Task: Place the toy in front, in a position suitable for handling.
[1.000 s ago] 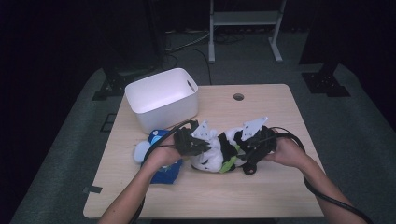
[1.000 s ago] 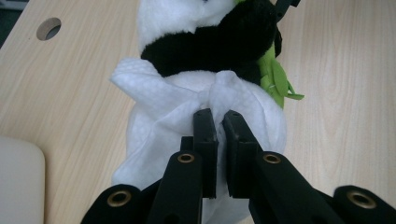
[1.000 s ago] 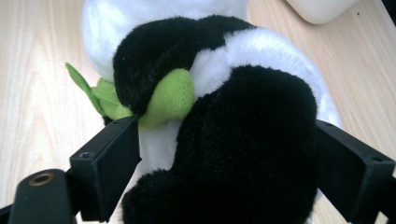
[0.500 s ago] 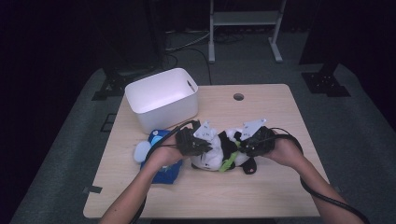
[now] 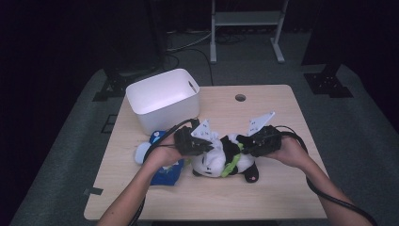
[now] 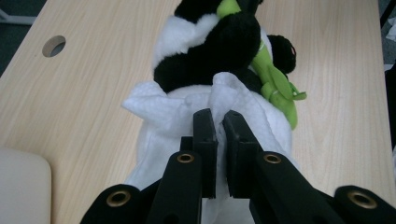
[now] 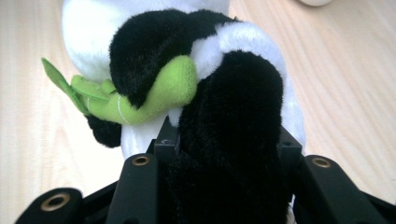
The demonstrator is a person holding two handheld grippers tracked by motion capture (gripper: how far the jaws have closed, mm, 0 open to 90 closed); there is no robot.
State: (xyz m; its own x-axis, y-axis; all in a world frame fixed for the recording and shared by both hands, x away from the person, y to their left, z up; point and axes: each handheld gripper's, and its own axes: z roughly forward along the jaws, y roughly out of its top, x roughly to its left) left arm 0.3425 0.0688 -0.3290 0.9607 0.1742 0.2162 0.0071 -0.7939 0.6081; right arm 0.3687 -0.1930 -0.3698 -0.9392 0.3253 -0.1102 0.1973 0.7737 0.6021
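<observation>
Lying mid-table, the panda plush (image 5: 221,157) is pinched by the left gripper (image 6: 219,123) and clamped by the just-closing right gripper (image 7: 224,140); both holds should be kept firm.

Dim room, grey floor (image 5: 357,122), pale wooden table (image 5: 282,117), metal stand (image 5: 247,19) behind.

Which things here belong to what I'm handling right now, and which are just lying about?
In hand:
- panda plush
- white cloth on it, pinched by left tongs
- right tongs, closing on a black limb

Lying about:
- white bin
- blue plush
</observation>
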